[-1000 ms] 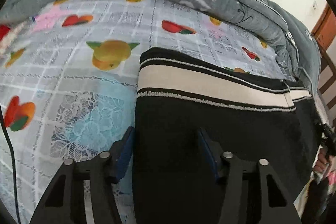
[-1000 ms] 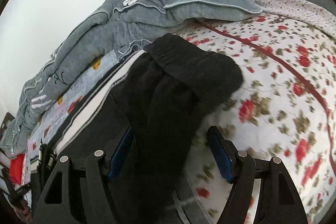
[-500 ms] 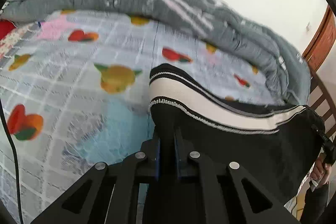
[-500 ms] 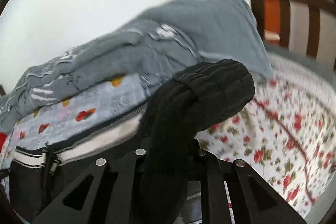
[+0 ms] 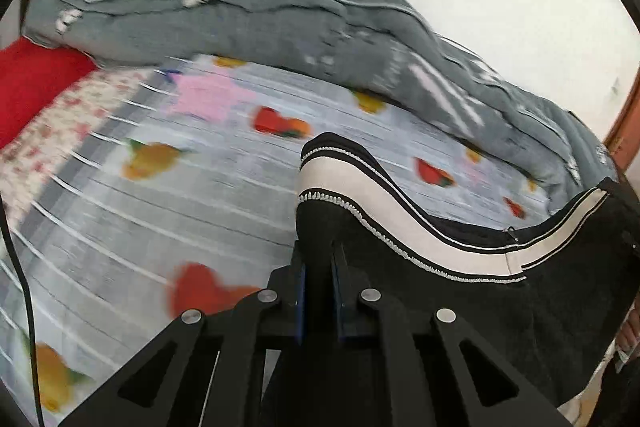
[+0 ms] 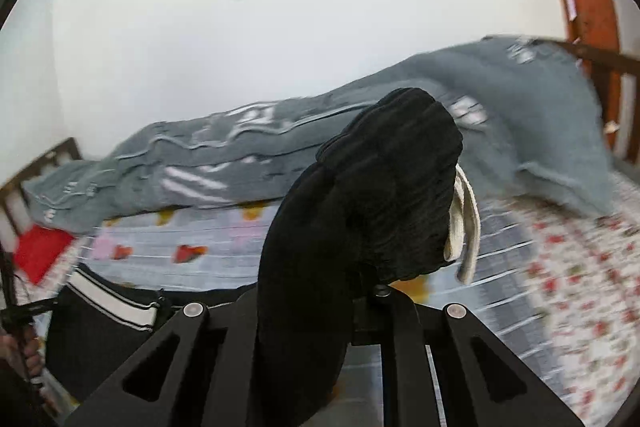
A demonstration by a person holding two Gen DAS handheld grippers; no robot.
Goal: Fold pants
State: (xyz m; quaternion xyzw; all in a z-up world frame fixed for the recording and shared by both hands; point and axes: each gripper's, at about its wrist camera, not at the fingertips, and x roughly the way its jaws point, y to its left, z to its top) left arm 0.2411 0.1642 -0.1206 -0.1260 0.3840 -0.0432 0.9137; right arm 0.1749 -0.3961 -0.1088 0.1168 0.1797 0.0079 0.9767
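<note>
The black pants (image 5: 460,299) with a white side stripe hang lifted above the bed. My left gripper (image 5: 318,267) is shut on the pants near the striped end, with the cloth pinched between its blue pads. My right gripper (image 6: 320,291) is shut on the bunched black waistband end (image 6: 384,187), which hides its fingertips; a white drawstring (image 6: 466,223) dangles from it. The striped end and the left gripper's hand also show in the right wrist view (image 6: 108,303) at the lower left.
A fruit-print sheet (image 5: 180,195) covers the bed, with a floral sheet (image 6: 580,287) on the right. A rolled grey quilt (image 5: 280,27) lies along the white wall. A red pillow (image 5: 32,83) is at the far left. A wooden bed frame (image 6: 588,7) stands at the right.
Both grippers closed on the pants and raised them off the bed. The pants now hang between them, and the drawstring has come into view.
</note>
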